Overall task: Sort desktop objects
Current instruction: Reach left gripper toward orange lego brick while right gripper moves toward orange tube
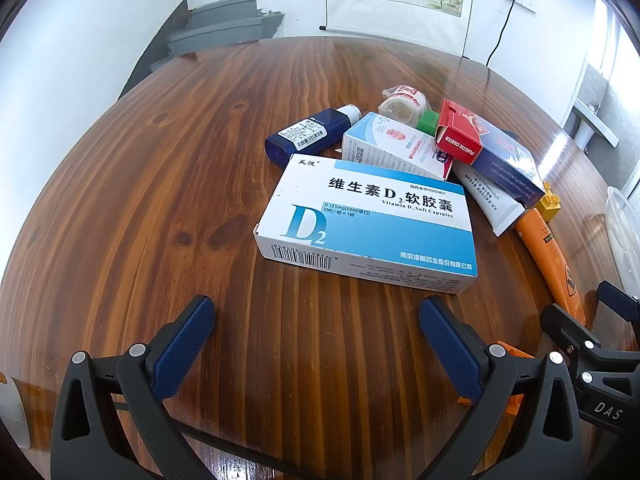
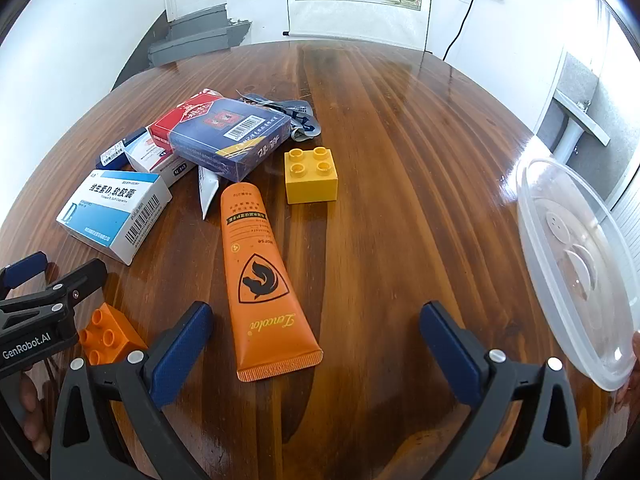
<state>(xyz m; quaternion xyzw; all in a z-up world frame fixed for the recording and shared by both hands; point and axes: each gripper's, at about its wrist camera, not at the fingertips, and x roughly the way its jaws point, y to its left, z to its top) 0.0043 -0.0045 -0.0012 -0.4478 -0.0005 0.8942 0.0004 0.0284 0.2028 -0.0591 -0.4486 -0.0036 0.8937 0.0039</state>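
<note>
Orange tube (image 2: pixel 262 276) lies flat at centre frame in my right view, crimped end nearest my right claw (image 2: pixel 316 346), whose jaws stand spread wide, empty. Yellow brick (image 2: pixel 311 178) sits just above it; blue card box (image 2: pixel 230 136) tops the pile upper left. White D2 carton (image 1: pixel 366 226) lies above my left claw (image 1: pixel 316 344), also spread, empty. Clear plastic lid (image 2: pixel 576 268) at right edge of the wooden table (image 2: pixel 400 120).

counter (image 2: pixel 400 160): glossy varnished wood
orange tube (image 2: pixel 260 276): smooth plastic
clear bowl (image 2: pixel 576 264): translucent plastic — glossy
vitamin box (image 1: pixel 368 224): printed cardboard
</note>
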